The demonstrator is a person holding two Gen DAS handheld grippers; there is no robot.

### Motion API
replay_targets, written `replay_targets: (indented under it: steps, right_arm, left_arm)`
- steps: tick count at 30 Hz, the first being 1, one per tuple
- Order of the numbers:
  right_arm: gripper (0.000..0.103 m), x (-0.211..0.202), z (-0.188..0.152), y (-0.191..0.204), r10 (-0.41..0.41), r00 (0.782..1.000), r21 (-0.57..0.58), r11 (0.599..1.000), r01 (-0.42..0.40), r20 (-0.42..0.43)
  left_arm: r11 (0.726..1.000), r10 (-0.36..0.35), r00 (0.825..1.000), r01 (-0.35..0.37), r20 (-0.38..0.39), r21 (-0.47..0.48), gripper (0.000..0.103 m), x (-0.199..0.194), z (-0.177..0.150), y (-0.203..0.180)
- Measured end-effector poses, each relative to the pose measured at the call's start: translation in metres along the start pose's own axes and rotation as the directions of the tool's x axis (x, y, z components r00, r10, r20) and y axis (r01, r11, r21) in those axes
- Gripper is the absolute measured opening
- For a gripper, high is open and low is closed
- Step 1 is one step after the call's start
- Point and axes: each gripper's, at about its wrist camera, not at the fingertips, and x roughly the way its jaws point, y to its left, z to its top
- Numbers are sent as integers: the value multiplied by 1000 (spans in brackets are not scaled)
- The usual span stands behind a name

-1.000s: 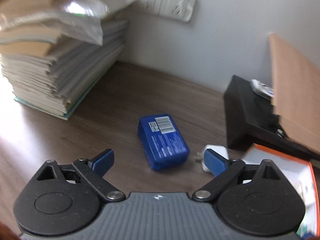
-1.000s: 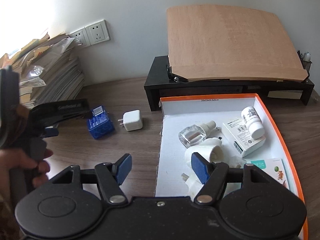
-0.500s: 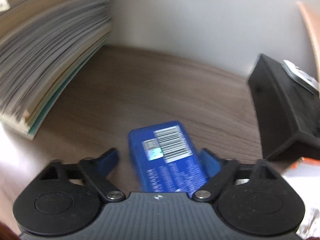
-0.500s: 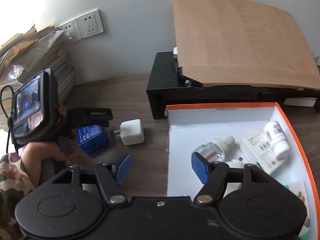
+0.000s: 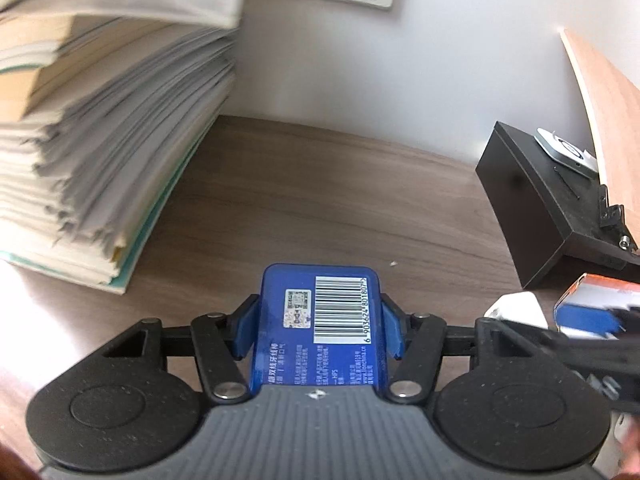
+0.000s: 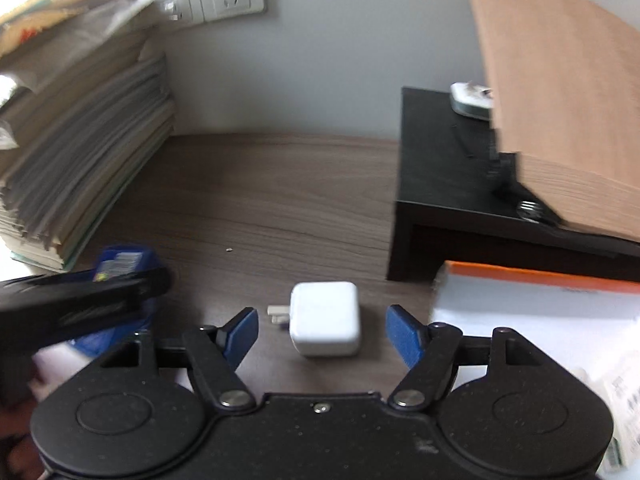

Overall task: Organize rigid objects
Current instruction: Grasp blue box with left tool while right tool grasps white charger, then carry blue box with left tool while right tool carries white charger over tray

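Blue box [image 5: 318, 332] lower end hidden behind left gripper [image 5: 318, 330].

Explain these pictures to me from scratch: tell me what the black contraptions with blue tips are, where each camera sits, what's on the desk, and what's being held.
There is no robot here. A person carries two hand-held grippers, each with a camera looking out along its blue-tipped jaws. In the left wrist view, the left gripper has just closed its jaws onto a blue box with a barcode. In the right wrist view, the right gripper is open, its jaws on either side of a white charger plug without touching it. On the wooden desk also sit a stack of papers, a black stand and an orange-edged box.
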Motion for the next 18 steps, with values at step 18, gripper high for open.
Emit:
replay_targets:
  steps: [18]
  right_arm:
    - [70, -25, -6, 1, -9, 1000, 8, 1000, 8, 30]
  left_arm:
    - [1000, -13, 998, 12, 60, 16, 61, -30, -2, -23]
